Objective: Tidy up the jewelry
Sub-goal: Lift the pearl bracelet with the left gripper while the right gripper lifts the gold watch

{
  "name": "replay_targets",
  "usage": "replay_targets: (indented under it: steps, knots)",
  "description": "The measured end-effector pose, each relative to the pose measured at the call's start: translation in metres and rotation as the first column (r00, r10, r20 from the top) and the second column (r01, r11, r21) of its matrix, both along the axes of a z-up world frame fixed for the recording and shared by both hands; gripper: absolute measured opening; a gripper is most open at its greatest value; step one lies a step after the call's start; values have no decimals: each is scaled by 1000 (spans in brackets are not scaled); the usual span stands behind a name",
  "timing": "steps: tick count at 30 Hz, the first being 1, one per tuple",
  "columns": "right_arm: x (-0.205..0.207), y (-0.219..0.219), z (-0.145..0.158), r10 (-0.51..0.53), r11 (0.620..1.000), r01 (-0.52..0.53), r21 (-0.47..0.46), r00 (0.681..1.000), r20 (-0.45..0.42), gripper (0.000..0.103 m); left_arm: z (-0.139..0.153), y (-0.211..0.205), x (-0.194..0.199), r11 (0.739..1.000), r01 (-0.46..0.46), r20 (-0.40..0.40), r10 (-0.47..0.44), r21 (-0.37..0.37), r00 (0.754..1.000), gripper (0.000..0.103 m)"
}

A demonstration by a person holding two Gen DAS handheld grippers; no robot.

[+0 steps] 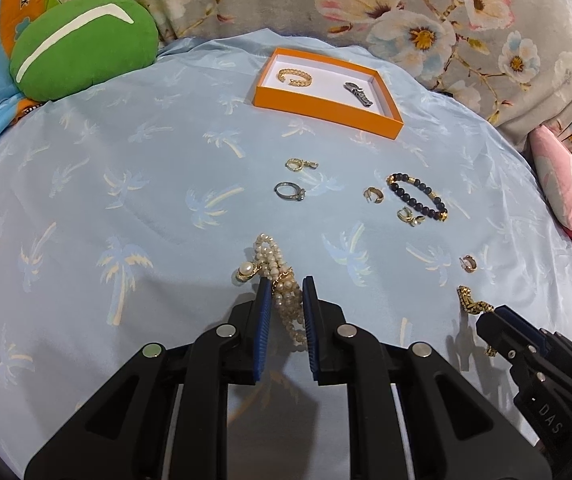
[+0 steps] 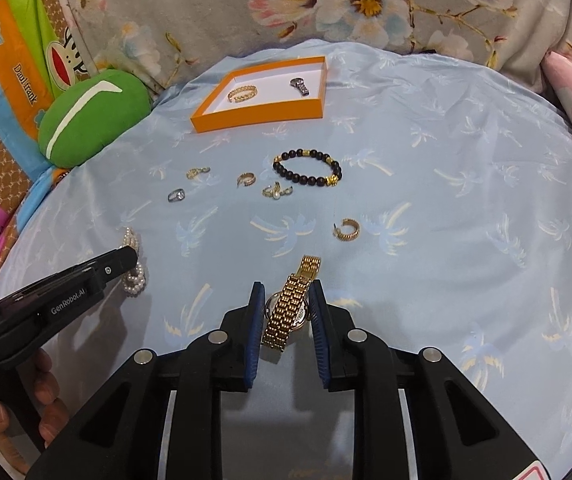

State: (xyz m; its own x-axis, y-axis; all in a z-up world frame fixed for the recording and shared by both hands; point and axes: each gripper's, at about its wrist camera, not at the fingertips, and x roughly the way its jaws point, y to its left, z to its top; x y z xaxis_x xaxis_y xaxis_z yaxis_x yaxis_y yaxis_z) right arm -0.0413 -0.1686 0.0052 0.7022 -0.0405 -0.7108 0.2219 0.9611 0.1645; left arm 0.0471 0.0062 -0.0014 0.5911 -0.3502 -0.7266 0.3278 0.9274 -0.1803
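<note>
Pearl bracelet (image 1: pixel 286 300) sits clamped in left gripper (image 1: pixel 286 284); right gripper (image 2: pixel 286 292) pinches gold watch (image 2: pixel 289 308).

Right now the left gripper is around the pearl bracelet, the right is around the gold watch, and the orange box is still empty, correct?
Not quite. The orange box already holds a gold bangle and a silver watch, as the left wrist view shows. The left gripper around the pearl bracelet and right gripper around the gold watch are correct.
</note>
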Motion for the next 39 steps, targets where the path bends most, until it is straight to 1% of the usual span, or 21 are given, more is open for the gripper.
replay_targets:
  steps: [9, 10, 11, 12, 13, 15, 18, 20, 22, 23, 25, 26, 27, 29, 34, 35, 37, 38, 39]
  knots:
    - [8, -5, 20, 8, 1000, -7, -11, 999, 49, 21, 11, -1, 3, 1000, 3, 17, -3, -5, 1000, 15]
    - [10, -6, 23, 10, 1000, -9, -13, 998, 57, 19, 13, -2, 4, 1000, 4, 20, -4, -6, 1000, 15]
    - [13, -6, 26, 9, 1000, -7, -22, 998, 60, 11, 15, -2, 5, 1000, 3, 25, -3, -6, 1000, 15]
    - [16, -7, 29, 14, 1000, -13, -18, 998, 68, 8, 17, -3, 7, 1000, 5, 29, -5, -3, 1000, 15]
    - [20, -8, 32, 17, 1000, -16, -23, 997, 71, 0, 18, -4, 8, 1000, 7, 32, -7, 0, 999, 15]
    - [30, -7, 34, 29, 998, -25, -59, 998, 62, 0, 23, -6, 13, 1000, 11, 42, -11, 2, 999, 15]
    - [35, -11, 30, 46, 999, -44, -31, 998, 42, 0, 29, -5, 17, 1000, 3, 59, -3, -1, 998, 15]
    - [31, -12, 23, 42, 999, -41, -34, 999, 24, 1, 29, -2, 19, 1000, -4, 59, 5, -9, 998, 15]
    - [26, -12, 15, 40, 999, -40, -14, 999, 0, 5, 26, 0, 20, 1000, -13, 53, 13, -11, 999, 15]
    - [23, -12, 10, 43, 999, -43, -1, 999, -13, 10, 23, 1, 21, 1000, -17, 43, 17, -11, 999, 15]
    - [14, -10, 1, 45, 999, -45, 6, 998, -33, 22, 18, 1, 21, 1000, -15, 24, 15, -12, 1000, 15]
    - [10, -8, -2, 52, 999, -52, 9, 998, -40, 31, 16, 1, 20, 1000, -13, 18, 13, -11, 1000, 15]
    - [7, -5, -4, 59, 998, -59, 6, 997, -45, 37, 13, 0, 19, 1000, -10, 14, 10, -10, 1000, 15]
    - [5, 0, -7, 70, 998, -71, -1, 996, -52, 39, 10, -2, 16, 1000, -4, 8, 4, -7, 1000, 15]
    - [15, 7, -13, 81, 996, -83, -22, 995, -61, 39, 7, -6, 10, 1000, 12, 4, -12, -3, 1000, 15]
    - [18, 7, -14, 81, 996, -83, -29, 995, -65, 38, 7, -7, 9, 1000, 13, 6, -13, 0, 1000, 15]
    - [25, 7, -17, 85, 996, -87, -26, 994, -75, 26, 8, -7, 9, 1000, 14, 7, -14, -1, 1000, 15]
    - [27, 6, -18, 82, 996, -85, -32, 993, -79, 16, 8, -7, 8, 1000, 16, 6, -16, -2, 1000, 15]
    - [27, 6, -18, 81, 996, -84, -40, 994, -75, 12, 8, -7, 8, 1000, 17, 6, -17, -2, 1000, 15]
